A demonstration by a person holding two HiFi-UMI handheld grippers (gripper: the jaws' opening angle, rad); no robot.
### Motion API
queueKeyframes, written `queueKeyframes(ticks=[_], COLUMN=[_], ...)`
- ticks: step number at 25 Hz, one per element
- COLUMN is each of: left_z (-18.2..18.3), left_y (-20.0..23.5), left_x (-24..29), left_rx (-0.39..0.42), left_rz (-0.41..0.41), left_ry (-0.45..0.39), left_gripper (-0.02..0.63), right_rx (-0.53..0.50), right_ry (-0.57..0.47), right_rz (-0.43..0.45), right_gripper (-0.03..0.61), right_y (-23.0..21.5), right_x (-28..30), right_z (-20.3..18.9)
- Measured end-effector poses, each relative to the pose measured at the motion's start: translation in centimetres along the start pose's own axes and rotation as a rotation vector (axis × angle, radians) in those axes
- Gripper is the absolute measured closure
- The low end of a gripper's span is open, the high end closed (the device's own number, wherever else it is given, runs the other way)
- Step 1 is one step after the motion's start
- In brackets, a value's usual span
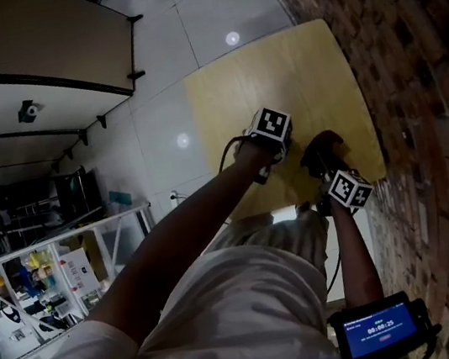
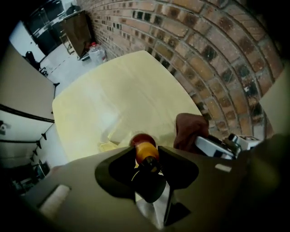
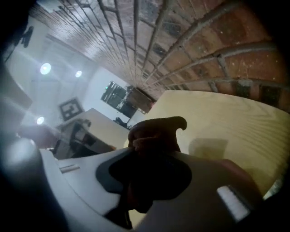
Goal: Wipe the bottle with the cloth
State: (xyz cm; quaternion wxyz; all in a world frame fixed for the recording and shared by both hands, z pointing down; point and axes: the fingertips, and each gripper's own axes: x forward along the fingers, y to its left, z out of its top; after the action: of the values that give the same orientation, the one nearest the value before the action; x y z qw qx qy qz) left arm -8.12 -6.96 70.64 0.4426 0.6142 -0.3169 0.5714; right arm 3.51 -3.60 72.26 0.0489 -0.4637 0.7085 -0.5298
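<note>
I've got the left gripper with jaws clamped on the bottle neck, steadying it over the counter. Right gripper jaws pinch the bunched cloth, free for rubbing.

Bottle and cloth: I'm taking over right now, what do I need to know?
Left tool: shut on the bottle, pointing down over the table.
Right tool: shut on the dark cloth, which is beside the bottle with a gap between them.
Done: both things are gripped.
Left: rub the cloth over the bottle. I can't tell how much is already wiped.
</note>
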Motion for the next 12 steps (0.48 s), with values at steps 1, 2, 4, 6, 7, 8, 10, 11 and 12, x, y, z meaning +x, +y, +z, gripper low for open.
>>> queueKeyframes(ticks=[1, 2, 4, 6, 7, 8, 10, 11, 12], left_z=[-0.4, -0.7, -0.9, -0.6, -0.4, -0.4, -0.2, -0.1, 0.0], left_y=[-0.1, -0.3, -0.6, -0.6, -0.5, -0.4, -0.4, -0.4, -0.4], left_x=[0.1, 0.3, 0.3, 0.1, 0.0, 0.0, 0.1, 0.1, 0.2], left_rx=[-0.032, -0.059, -0.091, -0.097, -0.097, -0.099, -0.104, -0.104, -0.102], left_rz=[-0.004, -0.012, -0.025, -0.025, -0.021, -0.017, -0.016, -0.014, -0.010], left_ry=[0.000, 0.001, 0.002, -0.003, -0.007, -0.011, -0.019, -0.021, -0.021], left_gripper=[0.445, 0.444, 0.443, 0.444, 0.445, 0.445, 0.446, 0.445, 0.446], right_rx=[-0.036, -0.073, -0.127, -0.152, -0.155, -0.152, -0.144, -0.142, -0.138], right_ry=[0.016, 0.033, 0.050, 0.048, 0.047, 0.046, 0.049, 0.052, 0.055], right_rz=[0.038, 0.071, 0.123, 0.158, 0.167, 0.169, 0.141, 0.116, 0.093], right_gripper=[0.491, 0.491, 0.491, 0.491, 0.491, 0.491, 0.492, 0.492, 0.492], right_y=[1.5, 2.9, 5.4, 6.8, 7.1, 7.2, 6.6, 6.0, 5.4], right_x=[-0.5, -0.7, 0.0, 1.6, 2.4, 3.0, 4.0, 4.5, 5.0], right_z=[-0.7, -1.3, -2.3, -2.8, -3.0, -3.1, -3.4, -3.5, -3.6])
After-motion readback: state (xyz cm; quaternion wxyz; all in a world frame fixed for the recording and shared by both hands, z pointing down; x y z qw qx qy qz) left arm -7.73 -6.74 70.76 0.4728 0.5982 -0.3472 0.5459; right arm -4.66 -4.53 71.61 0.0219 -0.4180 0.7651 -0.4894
